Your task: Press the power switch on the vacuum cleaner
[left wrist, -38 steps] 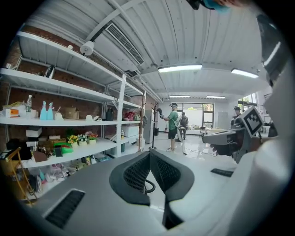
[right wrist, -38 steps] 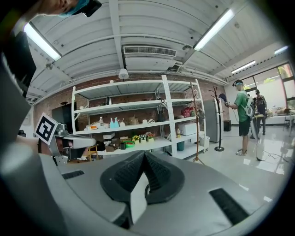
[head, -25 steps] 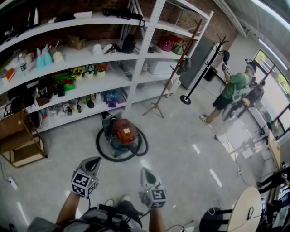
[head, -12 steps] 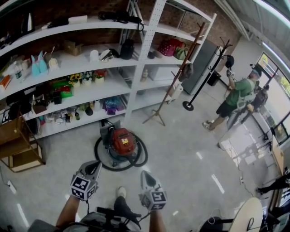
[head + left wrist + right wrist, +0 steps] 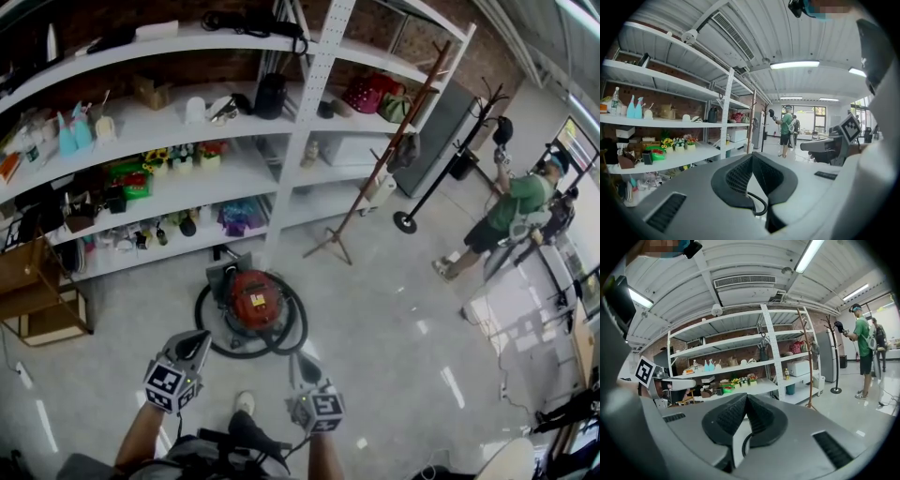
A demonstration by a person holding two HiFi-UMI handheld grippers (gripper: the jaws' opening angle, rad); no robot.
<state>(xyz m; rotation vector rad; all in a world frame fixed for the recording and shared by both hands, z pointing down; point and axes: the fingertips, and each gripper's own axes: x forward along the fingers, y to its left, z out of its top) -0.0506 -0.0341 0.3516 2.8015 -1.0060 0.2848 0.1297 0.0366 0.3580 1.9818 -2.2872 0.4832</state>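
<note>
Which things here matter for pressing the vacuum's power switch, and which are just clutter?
For the job: vacuum cleaner, its hose, left gripper, right gripper.

Lying about: shelves, coat stand, wooden crate, person in green.

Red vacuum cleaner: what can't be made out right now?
- Power switch: head view, too small to pick out on the red vacuum cleaner.
- Label on its lid: head view, too small to read.
- Both gripper views: vacuum cleaner out of frame; they face the white shelves.
</note>
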